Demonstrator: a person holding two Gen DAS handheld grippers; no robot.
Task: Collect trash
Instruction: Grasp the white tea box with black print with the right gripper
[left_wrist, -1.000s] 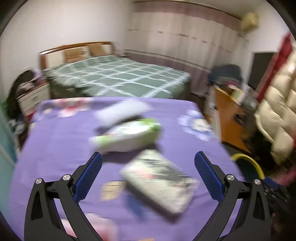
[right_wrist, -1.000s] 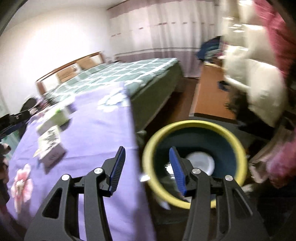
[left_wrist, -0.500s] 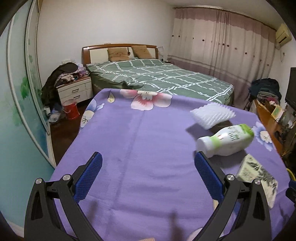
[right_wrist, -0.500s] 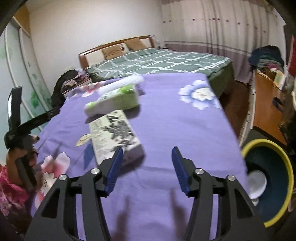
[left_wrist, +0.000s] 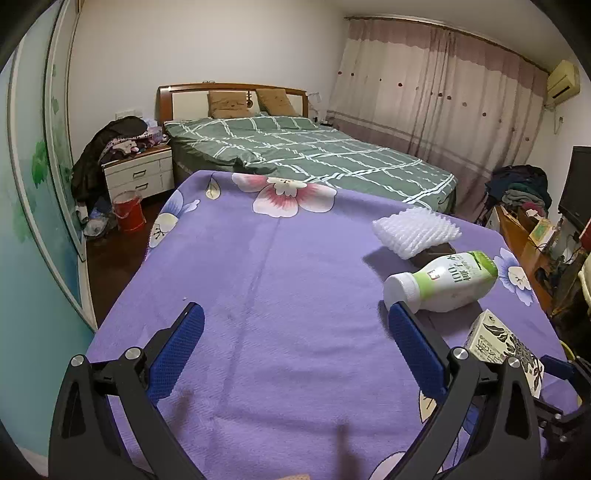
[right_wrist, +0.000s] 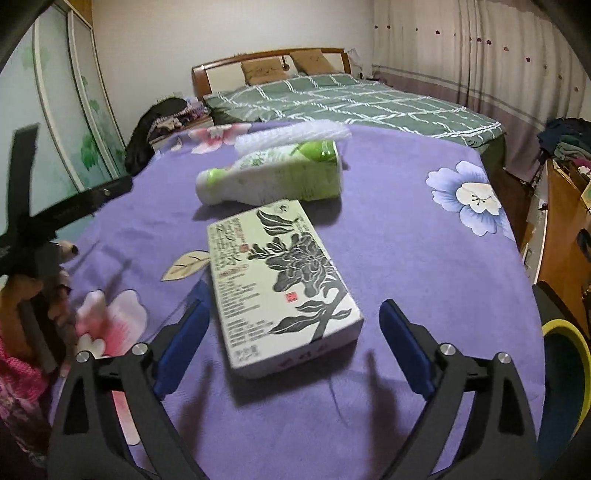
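A flat white box with a black flower print (right_wrist: 277, 284) lies on the purple flowered cloth (right_wrist: 406, 240); it also shows in the left wrist view (left_wrist: 502, 347). Behind it lie a white and green plastic bottle (right_wrist: 273, 177) (left_wrist: 443, 280) on its side and a white foam net sleeve (right_wrist: 291, 134) (left_wrist: 415, 230). My right gripper (right_wrist: 293, 328) is open, its fingers on either side of the box's near end, not touching. My left gripper (left_wrist: 295, 339) is open and empty over bare cloth, left of the bottle.
A yellow-rimmed dark bin (right_wrist: 565, 373) stands low at the cloth's right edge. A green checked bed (left_wrist: 303, 155) is behind, a nightstand (left_wrist: 138, 175) and red bucket (left_wrist: 127, 216) at left, a wooden desk (right_wrist: 565, 229) with clutter at right.
The right gripper swung from over the bin back to the cloth, opened wider and came down around the box. The left gripper swung left, away from the trash, then held still.
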